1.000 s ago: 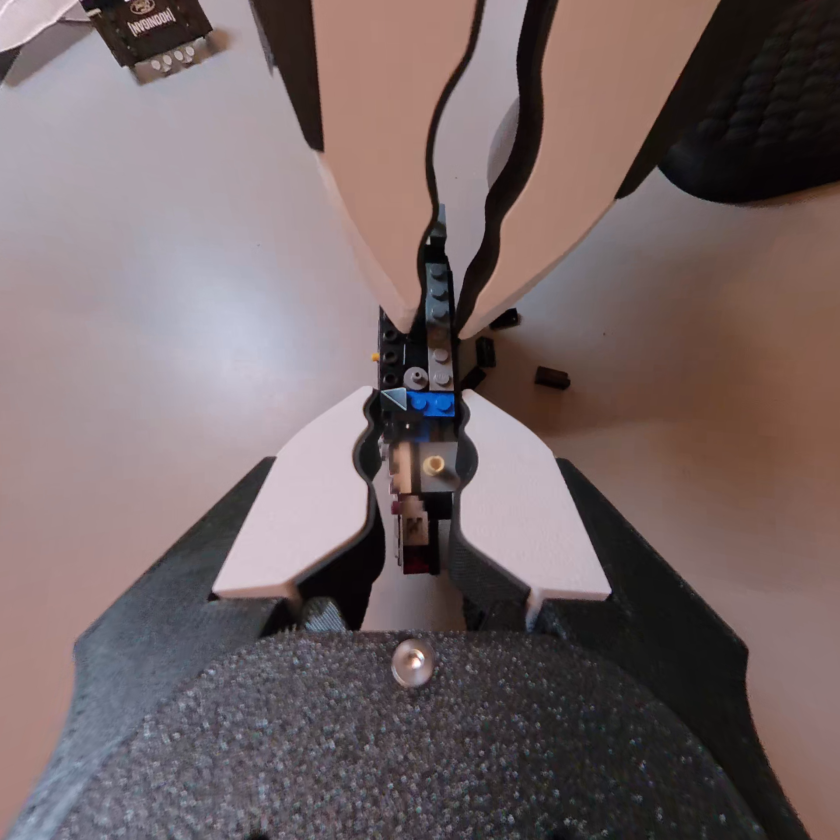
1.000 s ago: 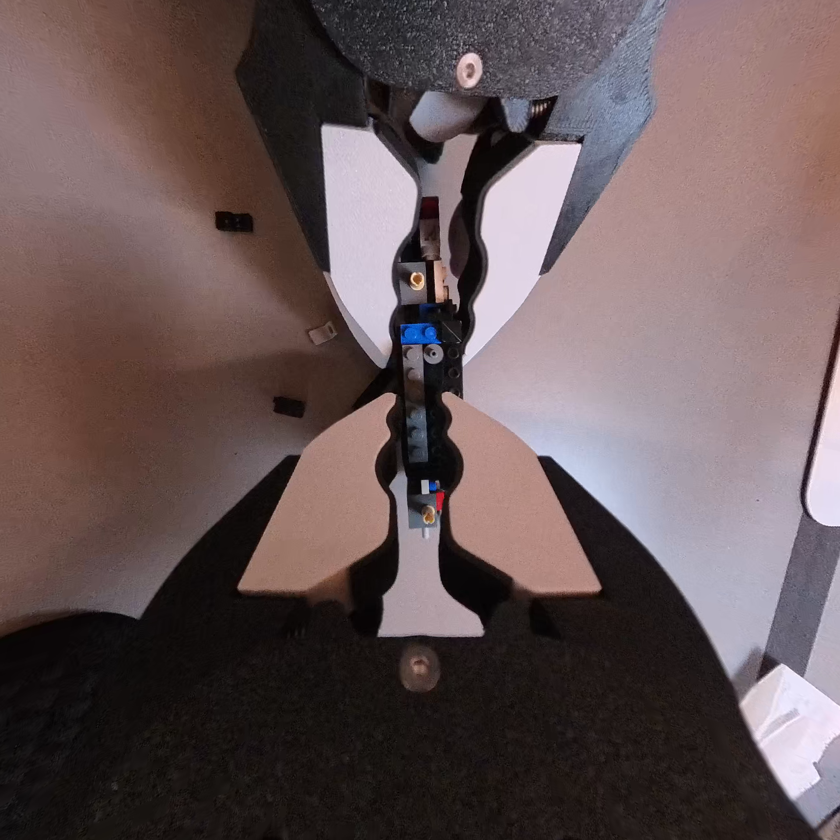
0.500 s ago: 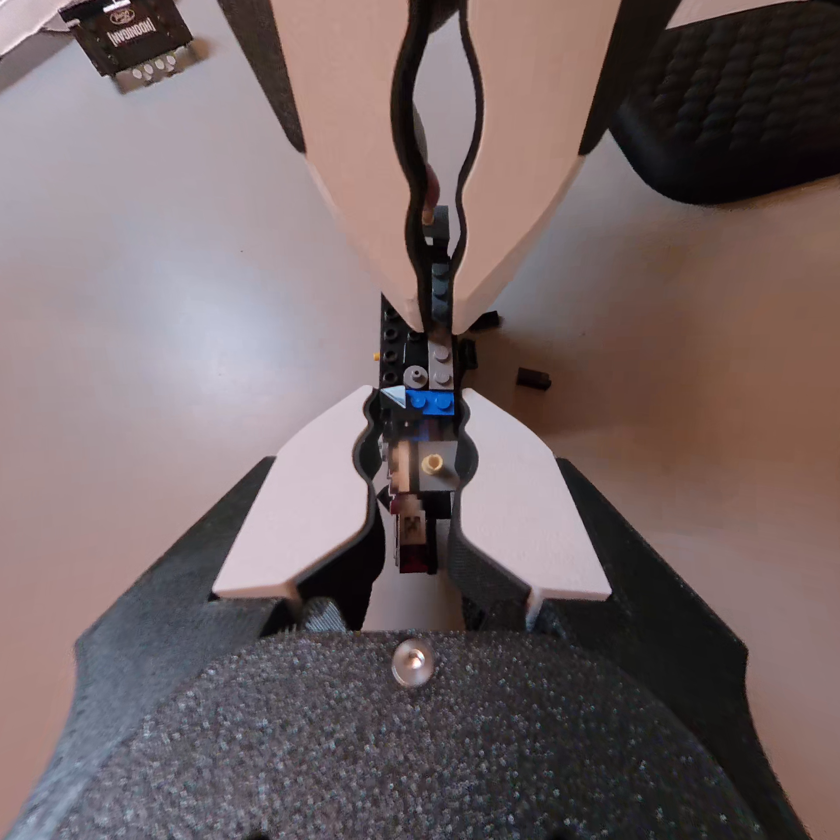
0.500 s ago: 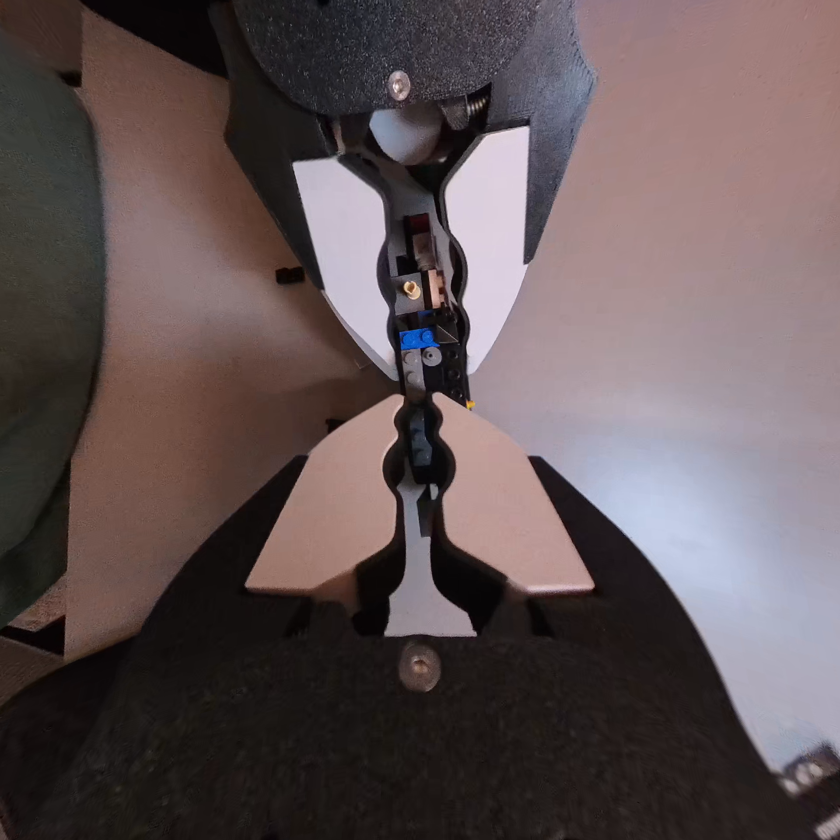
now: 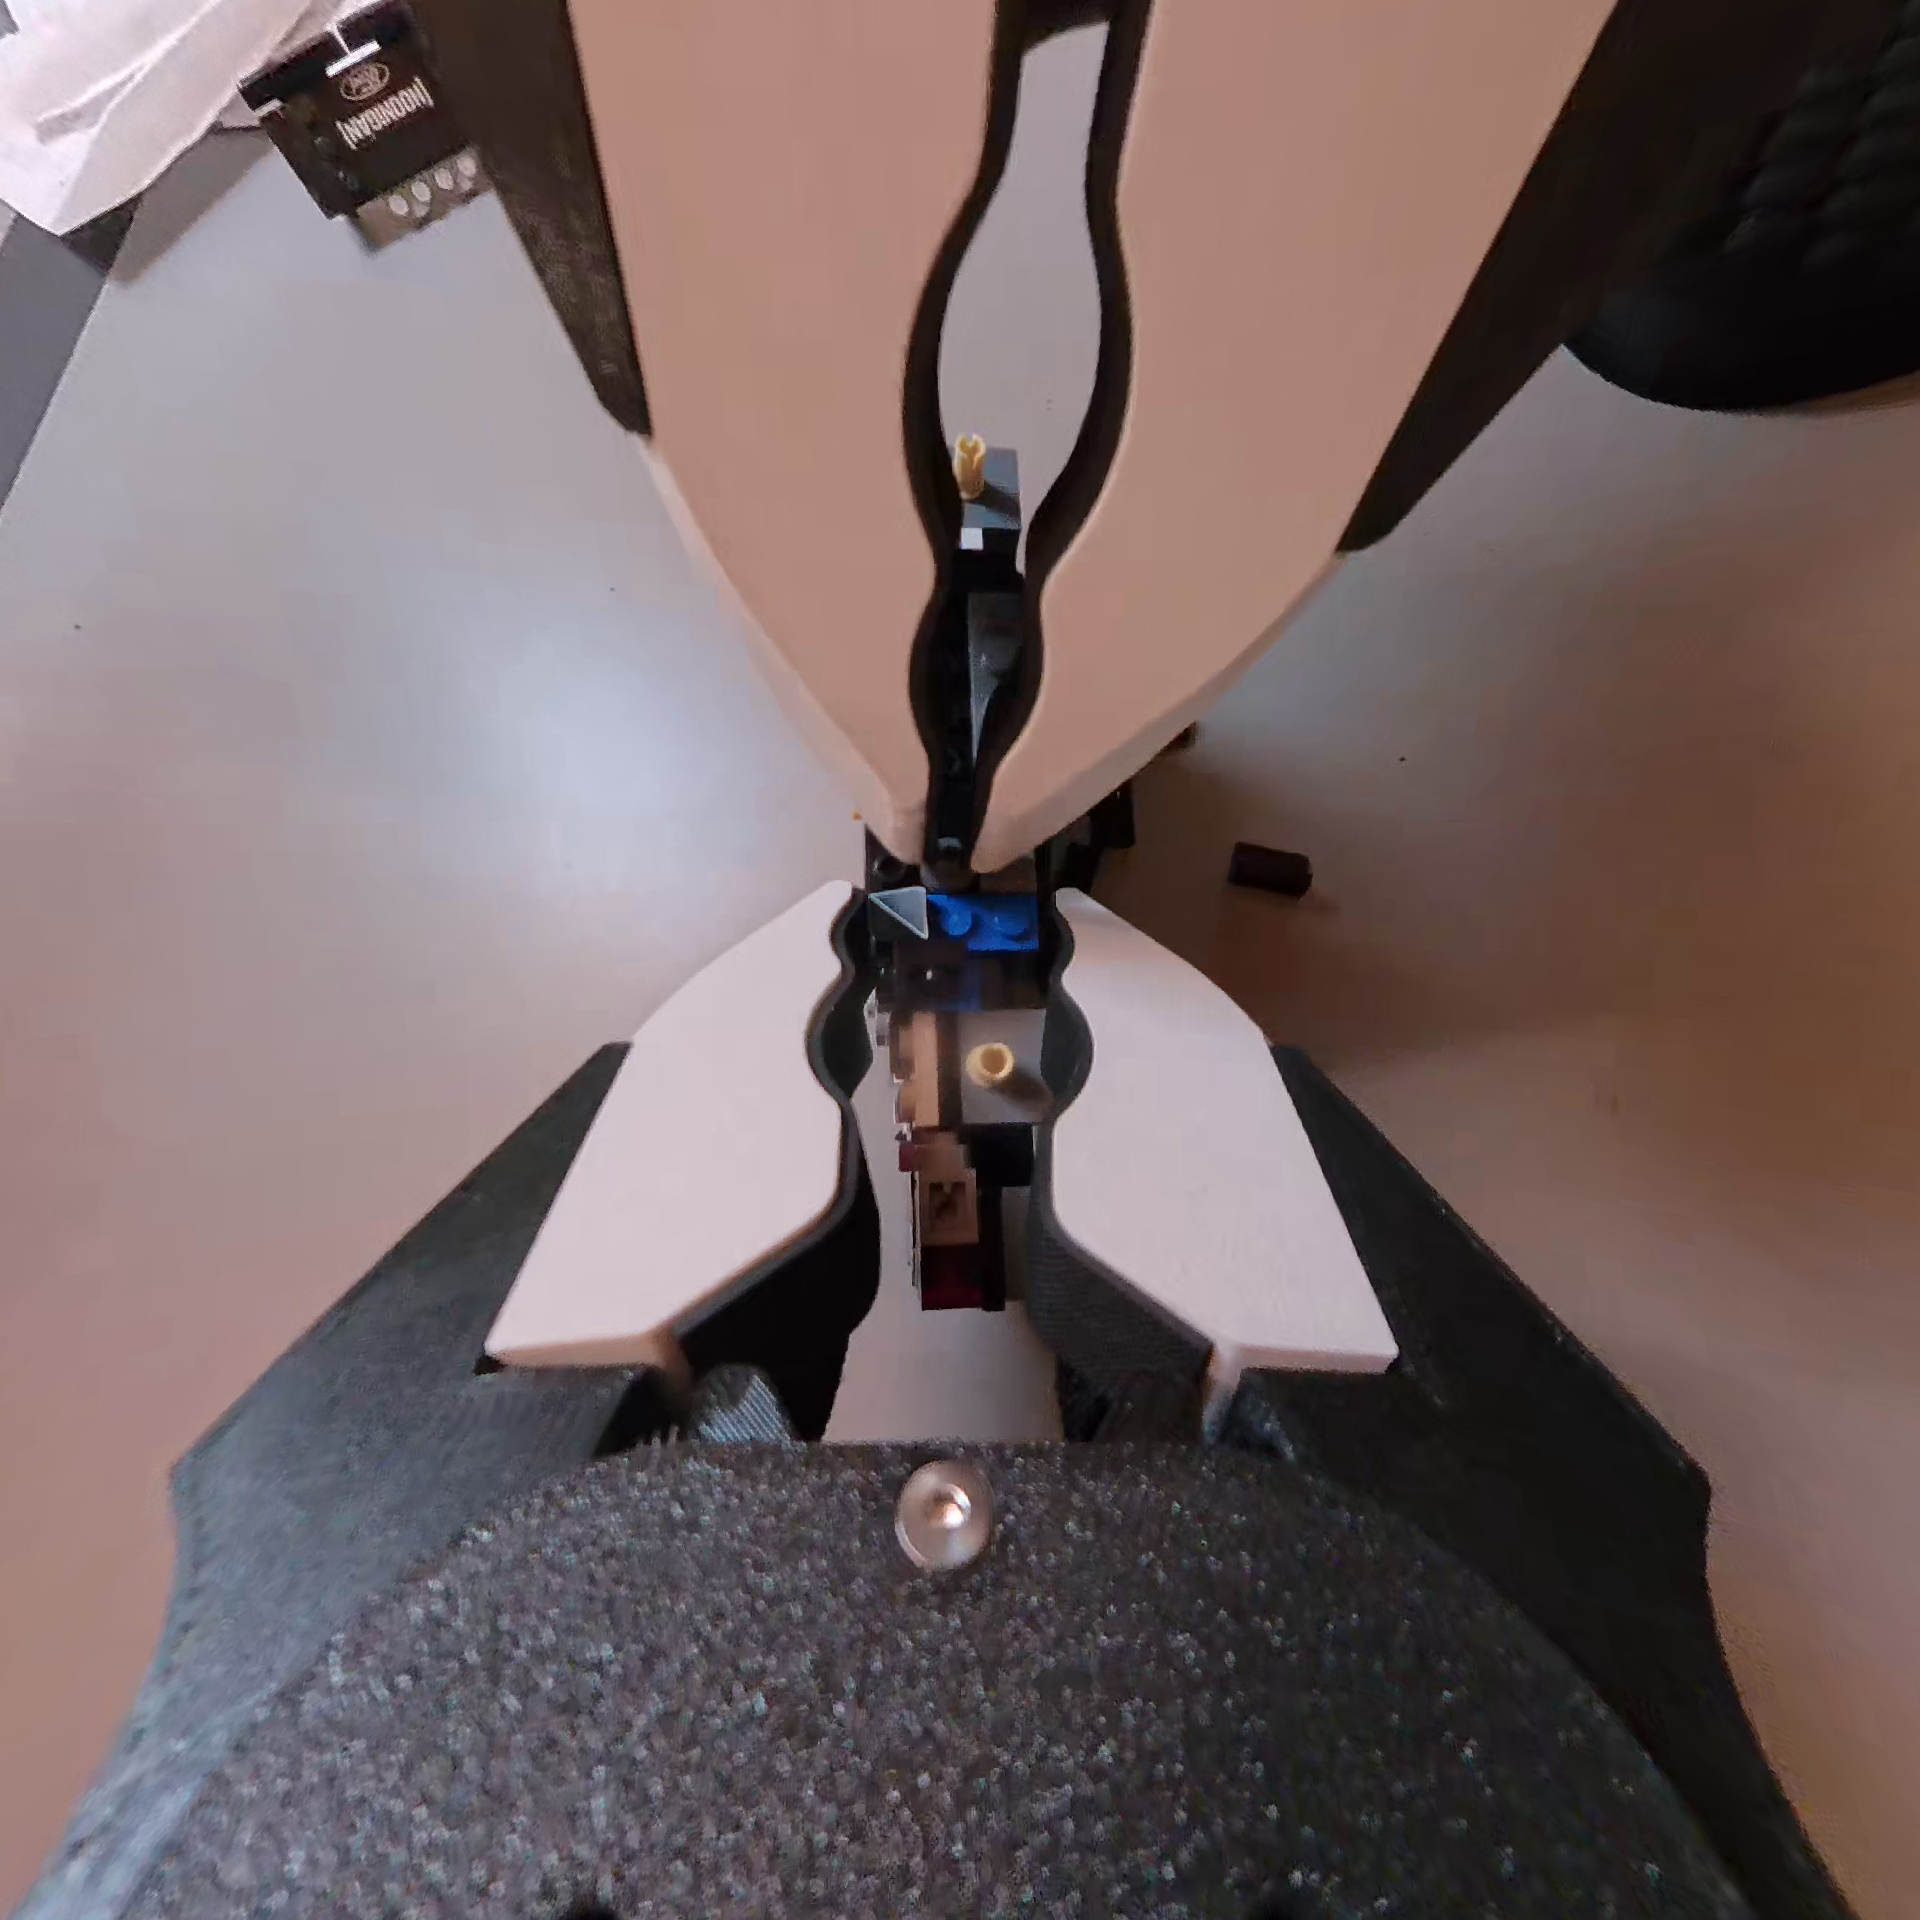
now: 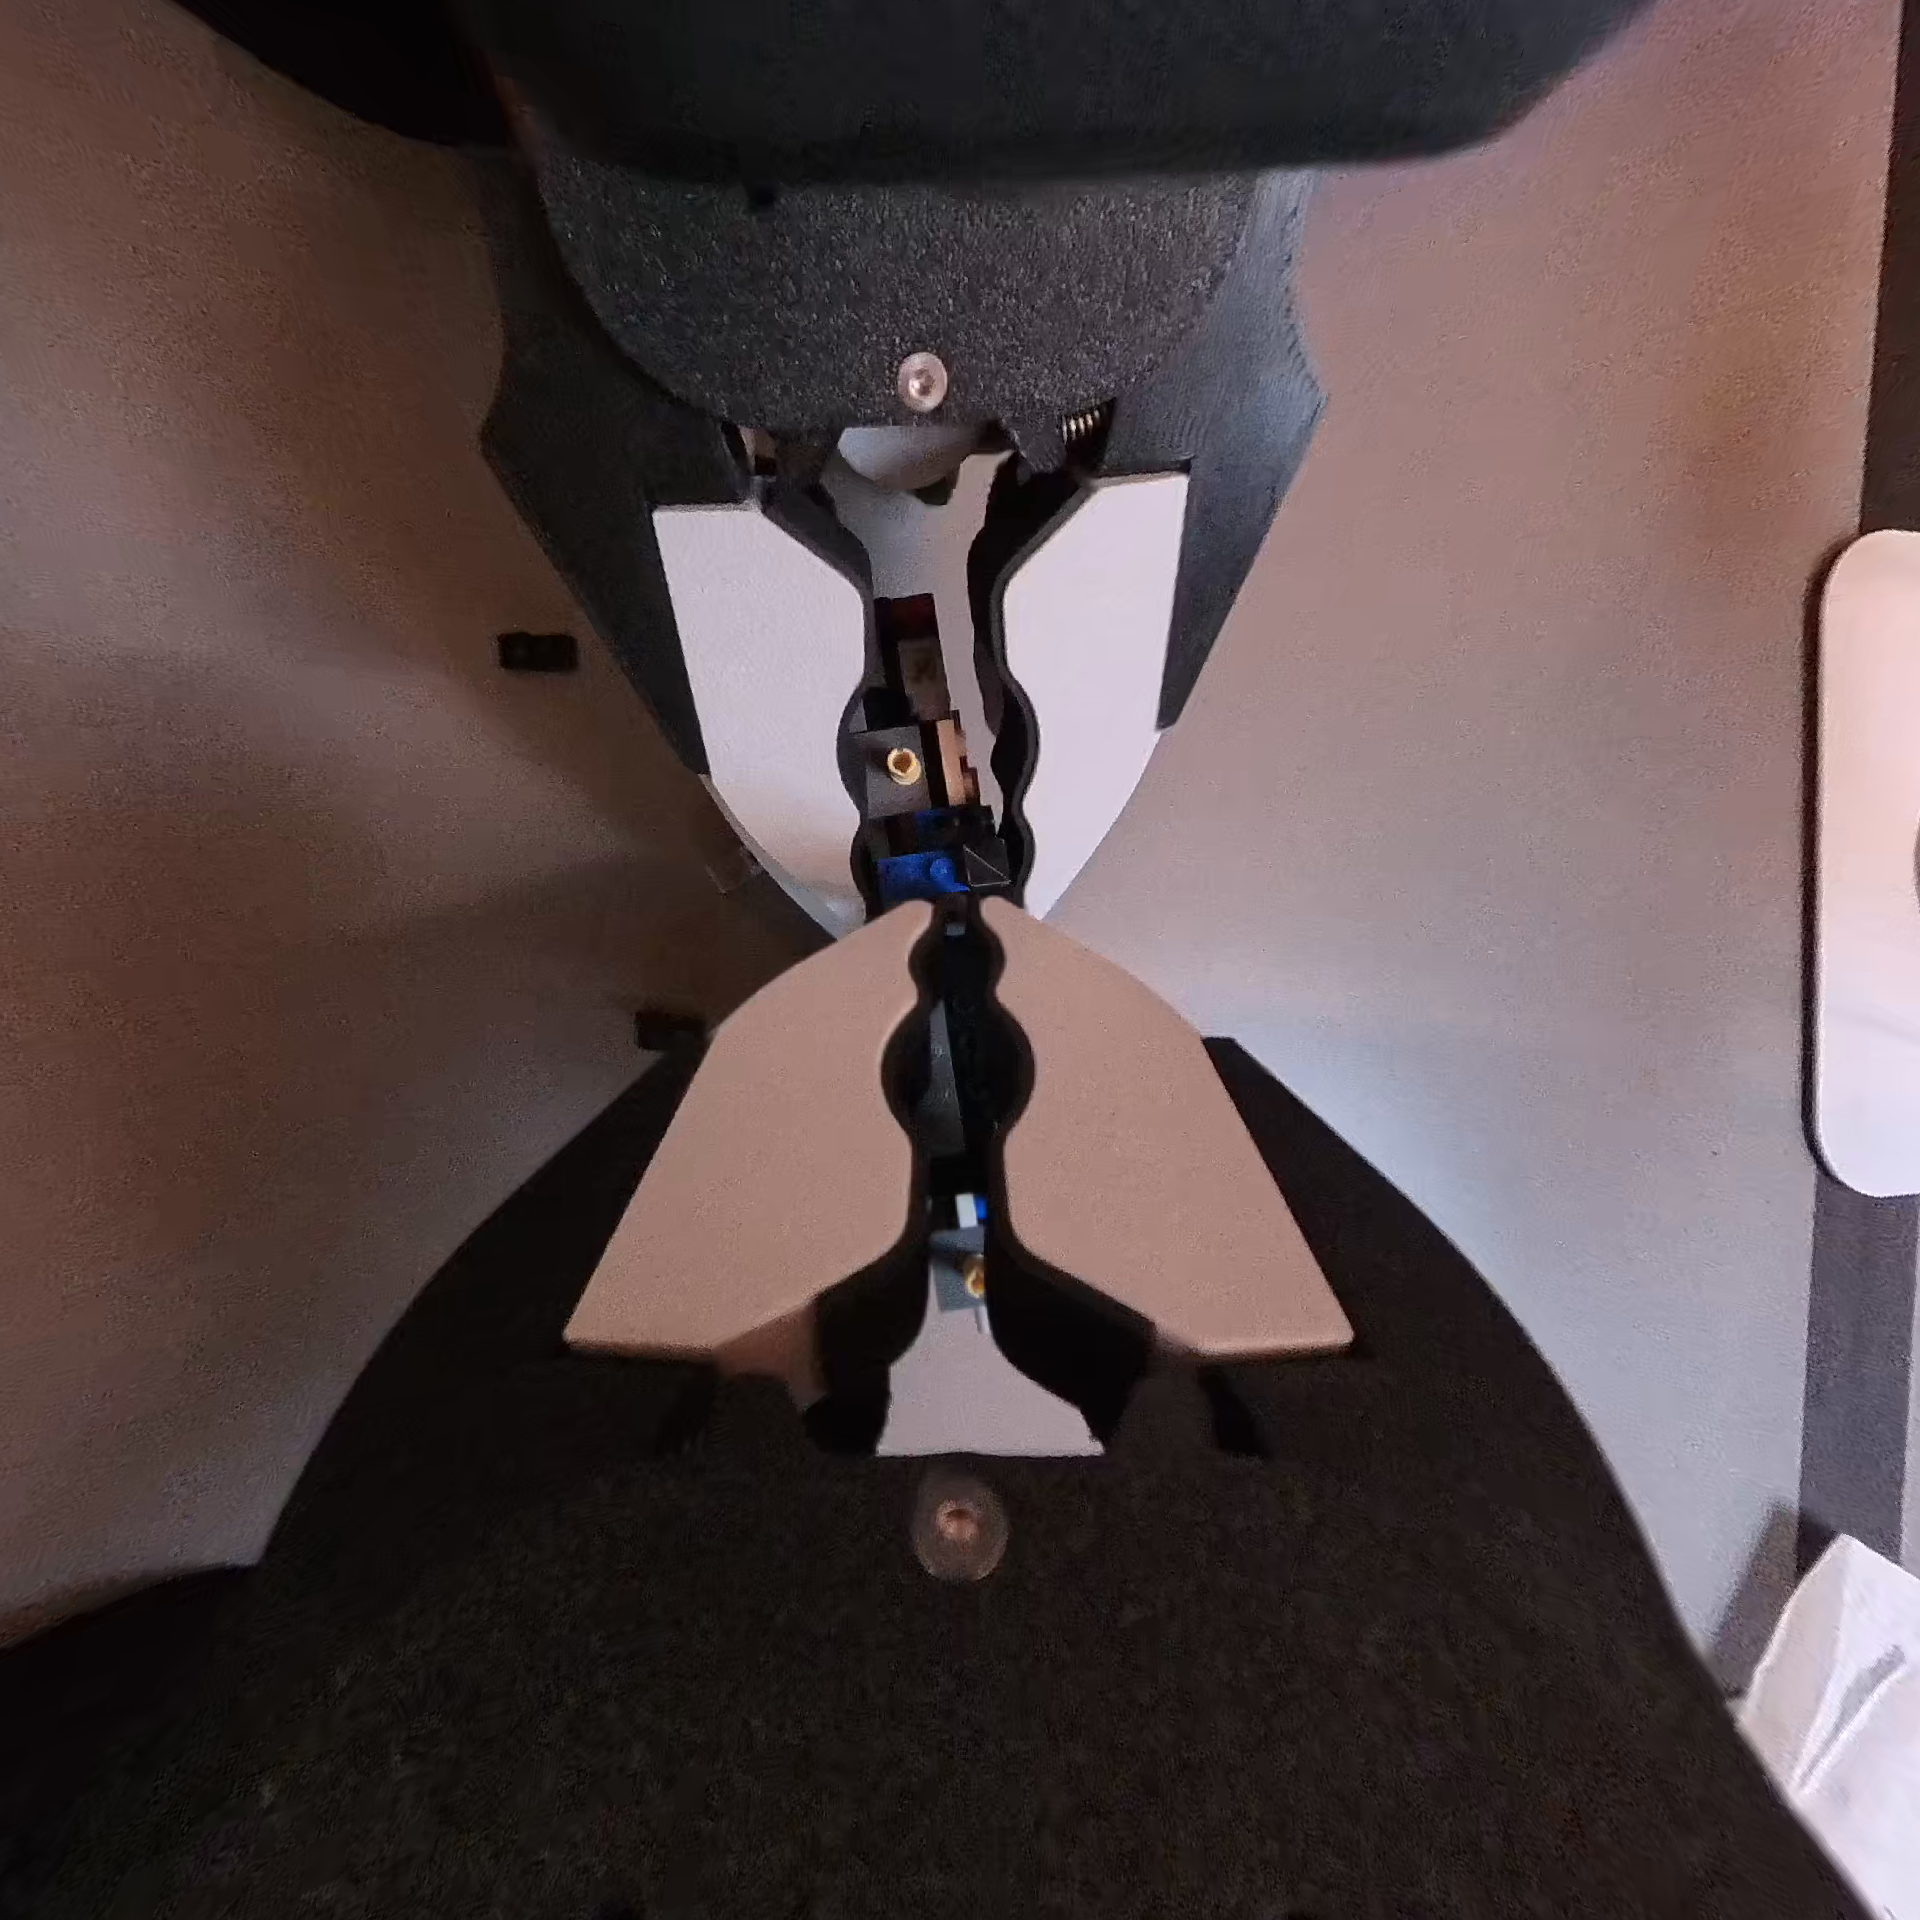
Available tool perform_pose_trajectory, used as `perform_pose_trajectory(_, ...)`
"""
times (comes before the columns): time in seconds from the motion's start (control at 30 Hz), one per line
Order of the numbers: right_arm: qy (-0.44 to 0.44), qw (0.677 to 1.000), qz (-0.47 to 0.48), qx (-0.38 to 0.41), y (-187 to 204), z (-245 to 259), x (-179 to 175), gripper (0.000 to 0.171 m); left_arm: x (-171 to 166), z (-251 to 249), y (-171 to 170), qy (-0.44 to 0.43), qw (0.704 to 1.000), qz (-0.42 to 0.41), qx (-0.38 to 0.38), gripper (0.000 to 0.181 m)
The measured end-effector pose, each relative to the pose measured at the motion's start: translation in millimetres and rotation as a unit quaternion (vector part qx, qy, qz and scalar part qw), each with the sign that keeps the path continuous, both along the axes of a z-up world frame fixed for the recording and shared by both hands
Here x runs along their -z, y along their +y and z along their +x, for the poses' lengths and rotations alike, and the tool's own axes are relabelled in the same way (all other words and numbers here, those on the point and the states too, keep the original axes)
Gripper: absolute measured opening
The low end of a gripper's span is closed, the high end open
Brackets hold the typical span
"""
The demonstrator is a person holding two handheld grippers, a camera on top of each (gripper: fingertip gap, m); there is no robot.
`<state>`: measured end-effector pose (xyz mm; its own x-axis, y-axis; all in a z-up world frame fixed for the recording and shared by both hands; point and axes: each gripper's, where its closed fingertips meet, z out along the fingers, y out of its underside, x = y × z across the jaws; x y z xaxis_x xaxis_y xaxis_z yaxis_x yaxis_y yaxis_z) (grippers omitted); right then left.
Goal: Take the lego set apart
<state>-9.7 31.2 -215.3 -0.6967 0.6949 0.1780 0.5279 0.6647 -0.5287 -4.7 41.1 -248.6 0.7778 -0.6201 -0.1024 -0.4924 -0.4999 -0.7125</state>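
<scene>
At the centre of both wrist views the lego set (image 5: 961, 1029) was held off the table (image 5: 364, 727), caught between two grippers that met tip to tip. Low in the left wrist view, the left gripper (image 5: 956, 914) had its jaws pressed in on the end of the set that carries the blue plate (image 5: 985, 923), the grey block with a tan peg (image 5: 989, 1062) and a dark red brick nearest the camera. From the top of that frame the right gripper (image 5: 951, 847) reached down, its jaws pinching a narrow black and dark grey strip (image 5: 977, 665) that ended in a second tan peg. The right wrist view showed the same strip (image 6: 961, 1049) clamped edge-on between that gripper's own fingers (image 6: 790, 1122).

Judging by this, the step in hand was splitting the strip from the blue-plated body, and whether the joint had already parted could not be told. The next move would call for both grips to hold firm while the right one peels or twists away from the left, levering at the seam, not pulling straight.

Loose black pieces (image 5: 1268, 868) lay on the table at right of centre in the left wrist view, and a black card (image 5: 364, 125) sat at upper left.
</scene>
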Motion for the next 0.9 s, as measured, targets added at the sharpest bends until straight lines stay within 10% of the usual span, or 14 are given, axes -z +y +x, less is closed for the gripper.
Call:
perform_pose_trajectory(0.33, -0.016, 0.999, 0.036, -0.001, -3, -3, 4, 0.000, 2, -1, -3, 0.015, 1.000, -0.014, -0.009, 0.030)
perform_pose_trajectory(0.5, -0.013, 0.989, -0.148, 0.017, -28, -4, -14, 0.000, 3, 3, 2, 0.005, 1.000, -0.006, -0.021, 0.030)
perform_pose_trajectory(0.9, 0.079, 0.993, -0.069, 0.048, 4, 14, -10, 0.015, 5, -5, 2, 0.017, 1.000, 0.008, -0.023, 0.030)
